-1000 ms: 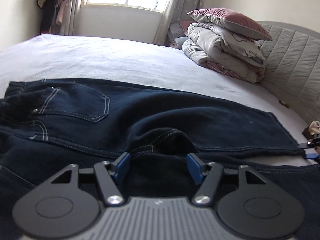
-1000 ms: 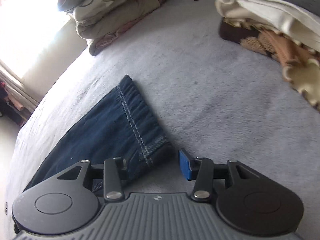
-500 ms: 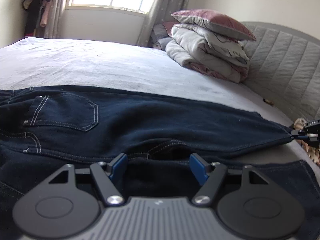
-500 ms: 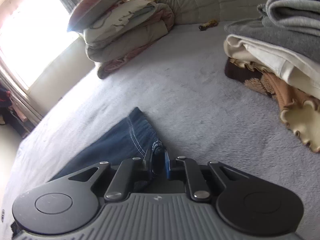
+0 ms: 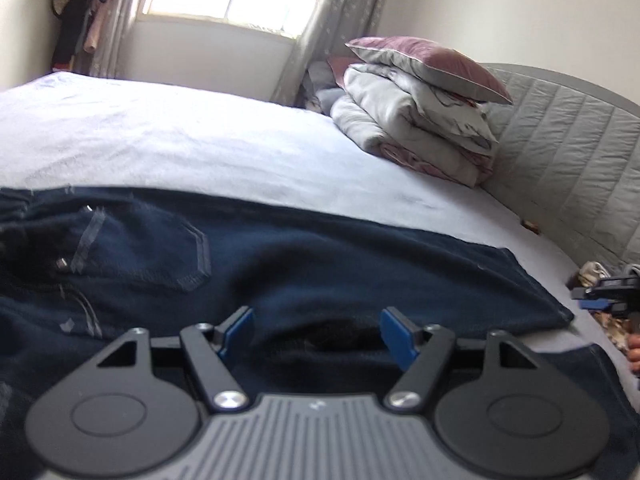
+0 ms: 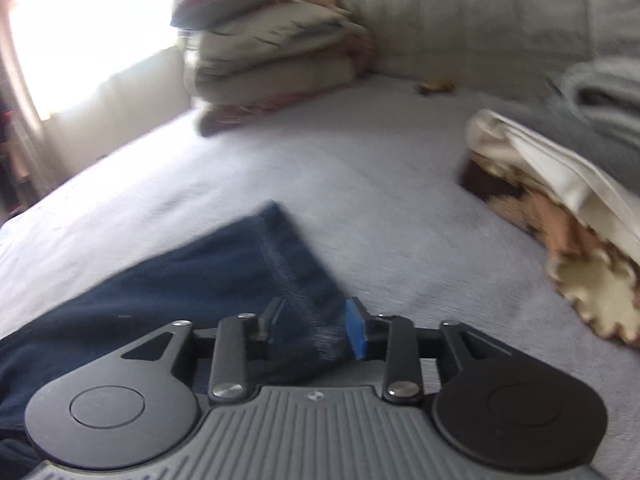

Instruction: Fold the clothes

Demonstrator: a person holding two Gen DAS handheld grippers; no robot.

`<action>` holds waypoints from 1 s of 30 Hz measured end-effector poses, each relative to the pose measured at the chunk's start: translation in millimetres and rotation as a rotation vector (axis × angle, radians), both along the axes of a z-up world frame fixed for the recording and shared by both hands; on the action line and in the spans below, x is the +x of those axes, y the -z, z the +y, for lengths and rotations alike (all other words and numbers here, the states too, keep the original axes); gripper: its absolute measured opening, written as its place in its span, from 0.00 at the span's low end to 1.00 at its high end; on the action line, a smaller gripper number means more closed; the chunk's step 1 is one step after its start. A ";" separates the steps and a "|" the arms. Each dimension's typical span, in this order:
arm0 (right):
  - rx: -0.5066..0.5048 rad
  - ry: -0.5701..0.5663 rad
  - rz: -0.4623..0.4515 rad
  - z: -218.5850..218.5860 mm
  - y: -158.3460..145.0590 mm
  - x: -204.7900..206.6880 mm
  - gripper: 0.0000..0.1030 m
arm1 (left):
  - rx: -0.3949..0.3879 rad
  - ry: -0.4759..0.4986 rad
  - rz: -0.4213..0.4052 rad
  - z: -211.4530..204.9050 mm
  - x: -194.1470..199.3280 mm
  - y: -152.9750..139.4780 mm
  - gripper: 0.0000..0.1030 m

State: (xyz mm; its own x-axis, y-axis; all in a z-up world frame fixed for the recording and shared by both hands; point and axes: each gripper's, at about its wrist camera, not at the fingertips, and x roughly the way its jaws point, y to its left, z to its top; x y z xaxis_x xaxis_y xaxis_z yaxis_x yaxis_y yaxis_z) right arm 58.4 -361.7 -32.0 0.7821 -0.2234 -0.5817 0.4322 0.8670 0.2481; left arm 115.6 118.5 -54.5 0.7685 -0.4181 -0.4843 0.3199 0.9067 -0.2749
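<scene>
Dark blue jeans (image 5: 320,264) lie spread across the bed, waist and back pocket at the left, legs running right. My left gripper (image 5: 316,332) hovers open just over the crotch seam, a hump of denim between its blue pads without being pressed. In the right wrist view, my right gripper (image 6: 314,328) sits at the leg's hem (image 6: 296,264). Its jaws are opening, and the hem corner lies loose between the fingers. The right gripper (image 5: 600,296) also shows at the far right edge of the left wrist view.
A folded duvet with a pink pillow (image 5: 420,120) is stacked against the quilted grey headboard (image 5: 568,160). A pile of folded clothes (image 6: 560,184) sits to the right of the hem. The pale bedsheet (image 6: 360,168) stretches beyond the jeans toward the window.
The right gripper clamped onto the hem half a second ago and now stands with its jaws apart again, a little higher. The left gripper has shifted slightly and its jaws are a touch wider.
</scene>
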 end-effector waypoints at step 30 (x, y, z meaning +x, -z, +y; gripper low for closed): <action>0.056 -0.178 0.052 83.4 27.3 198.4 0.41 | -0.060 -0.045 0.041 15.0 23.9 32.5 0.74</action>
